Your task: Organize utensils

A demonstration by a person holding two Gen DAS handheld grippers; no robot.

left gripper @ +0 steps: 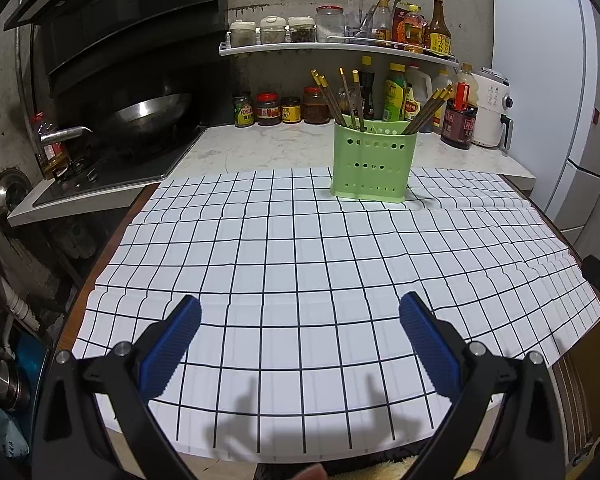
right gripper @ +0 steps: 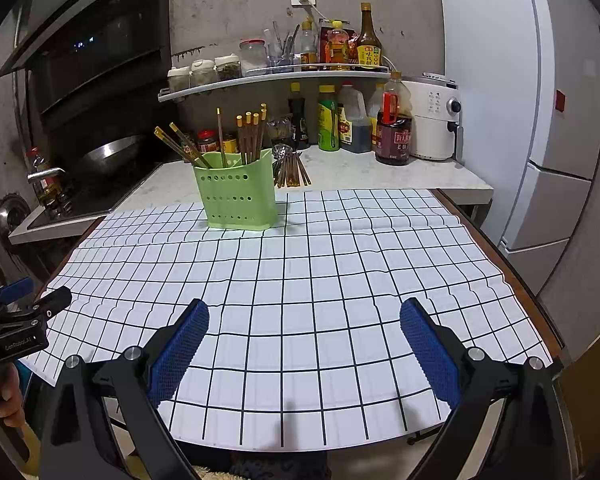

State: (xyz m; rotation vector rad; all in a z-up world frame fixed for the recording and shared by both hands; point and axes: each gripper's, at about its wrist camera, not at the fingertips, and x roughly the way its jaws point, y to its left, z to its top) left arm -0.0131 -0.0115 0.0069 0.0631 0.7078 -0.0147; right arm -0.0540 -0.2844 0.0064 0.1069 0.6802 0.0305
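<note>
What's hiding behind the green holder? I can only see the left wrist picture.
Observer: A loose pile of chopsticks lies on the counter, just behind the green holder.
Operator: Is anything else in the pile?
Observer: A metal spoon-like thing sits at its far end, but it's too small to be sure.
Operator: Is my other gripper open?
Observer: Yes. The right gripper is open and empty, above the checked cloth.

Green perforated holder (right gripper: 236, 196) upright on grid cloth, brown gold-tipped chopsticks (right gripper: 250, 136) standing inside, leaning.
</note>
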